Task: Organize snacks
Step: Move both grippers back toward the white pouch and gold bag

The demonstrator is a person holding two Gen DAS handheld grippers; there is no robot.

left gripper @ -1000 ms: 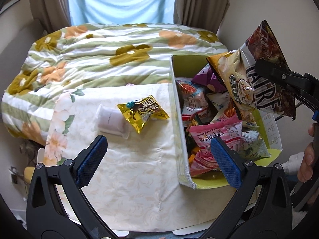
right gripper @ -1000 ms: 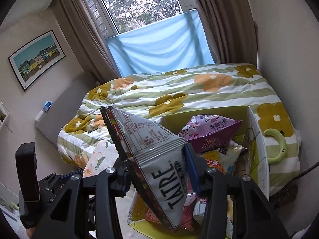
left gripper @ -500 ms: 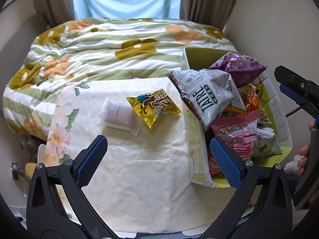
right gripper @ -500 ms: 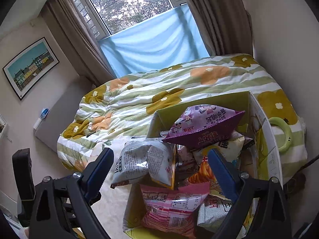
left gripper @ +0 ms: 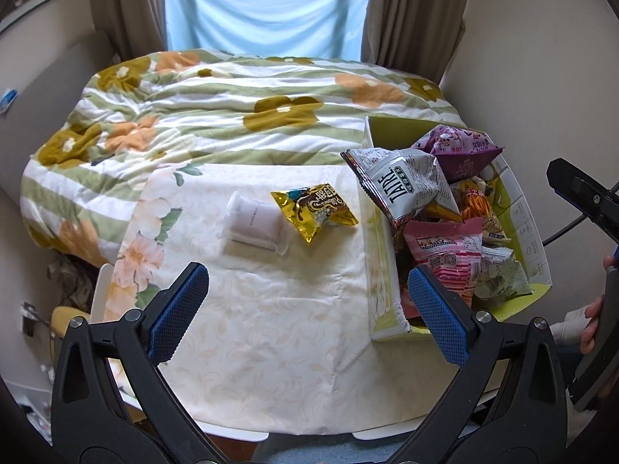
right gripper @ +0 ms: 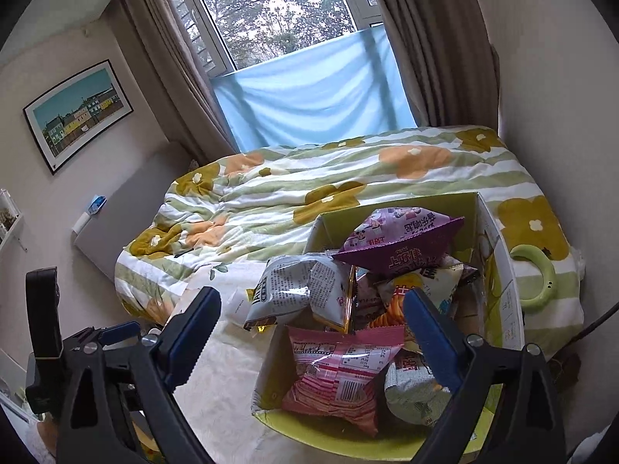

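Home bedroom: bed under floral quilt (right gripper: 348, 193), curtained window (right gripper: 278, 11), framed picture (right gripper: 77, 112) on wall, tablecloth (left gripper: 251, 309) beside bed.

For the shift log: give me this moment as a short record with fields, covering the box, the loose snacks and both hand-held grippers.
box: green cardboard box on the cloth-covered table, heaped full of snack bags
top of heap: grey-white TAIRE bag leaning over the box's left wall; purple bag behind it
outside box: gold snack packet and white packet, side by side on the cloth
left hand-held gripper: open, empty, above the cloth
right hand-held gripper: jaws just opened, nothing between them, over the box
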